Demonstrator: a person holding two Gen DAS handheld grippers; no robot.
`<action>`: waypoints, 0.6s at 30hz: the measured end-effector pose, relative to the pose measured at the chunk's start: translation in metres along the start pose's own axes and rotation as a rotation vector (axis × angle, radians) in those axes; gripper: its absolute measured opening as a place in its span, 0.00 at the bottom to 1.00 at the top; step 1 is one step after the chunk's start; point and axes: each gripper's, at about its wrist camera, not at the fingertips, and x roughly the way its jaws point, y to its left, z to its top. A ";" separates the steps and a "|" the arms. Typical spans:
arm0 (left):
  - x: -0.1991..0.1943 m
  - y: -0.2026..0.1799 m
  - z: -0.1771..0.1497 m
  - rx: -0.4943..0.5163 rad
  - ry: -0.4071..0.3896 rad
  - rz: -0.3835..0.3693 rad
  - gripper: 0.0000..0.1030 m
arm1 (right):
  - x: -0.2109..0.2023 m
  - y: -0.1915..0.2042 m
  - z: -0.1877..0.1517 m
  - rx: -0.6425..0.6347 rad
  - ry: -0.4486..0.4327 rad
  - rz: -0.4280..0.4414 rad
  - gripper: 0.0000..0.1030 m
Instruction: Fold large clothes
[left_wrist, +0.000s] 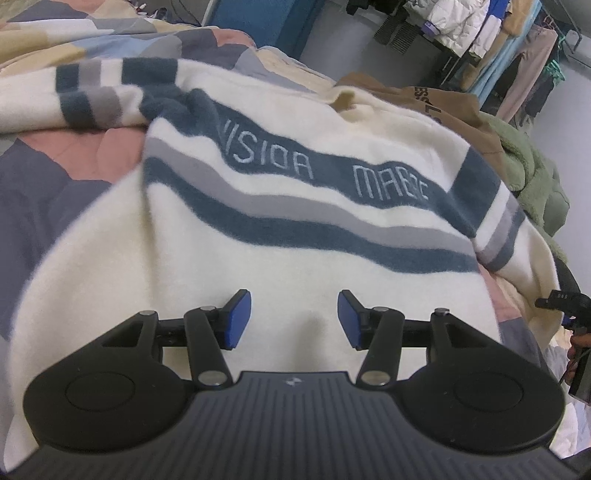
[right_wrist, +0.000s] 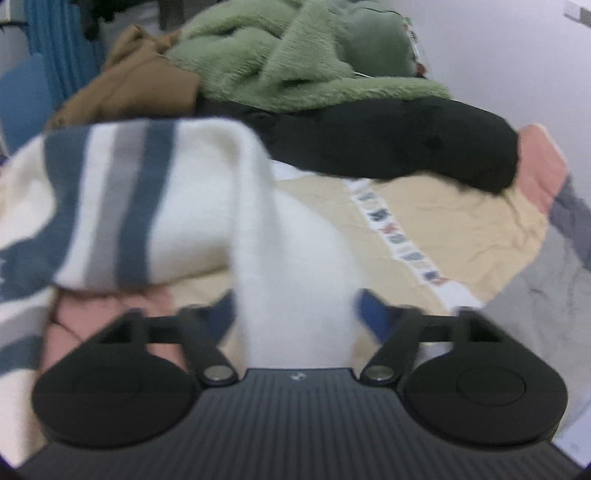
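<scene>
And there lay the cream sweater (left_wrist: 295, 229), spread chest-up across the patchwork quilt (left_wrist: 66, 166) of the bed, soft and fuzzy with a thick brushed nap. Three wavy bands ran across its chest: a broad slate-blue one stitched with pale lettering, a grey one below, then another blue. One sleeve (left_wrist: 92, 92) lay folded over near the collar, its cuff end striped in the same blue and grey.

The left tongs (left_wrist: 295, 319) hovered over the plain lower body of the knit, blue pads half apart, nothing between them; whether the tips touched the fabric was not clear.

Over in the right wrist view, all a bit blurred: the right tongs (right_wrist: 295, 314) had a thick tube of cream sleeve (right_wrist: 295, 266) between the blue pads. It filled the gap, and the pads seemed to press on it from both sides. Up from the grip the sleeve rose and bent to its striped portion (right_wrist: 122, 206), which bulged in a rounded roll.

Behind it sat a heap: a shaggy sage-green fleece (right_wrist: 295, 55), a smooth brown garment (right_wrist: 133, 88), and a flat black one (right_wrist: 388, 136). The quilt there showed a tan panel with a narrow printed strip, plus pink and grey patches.
</scene>
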 end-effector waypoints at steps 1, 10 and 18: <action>0.000 0.000 0.001 0.004 0.002 -0.003 0.56 | 0.000 -0.004 -0.001 0.014 0.001 -0.008 0.35; -0.014 0.007 0.012 0.046 -0.028 -0.018 0.56 | -0.052 -0.009 0.012 0.097 -0.052 0.116 0.10; -0.032 0.019 0.018 -0.004 -0.062 -0.045 0.57 | -0.156 0.022 0.050 -0.086 -0.103 0.343 0.10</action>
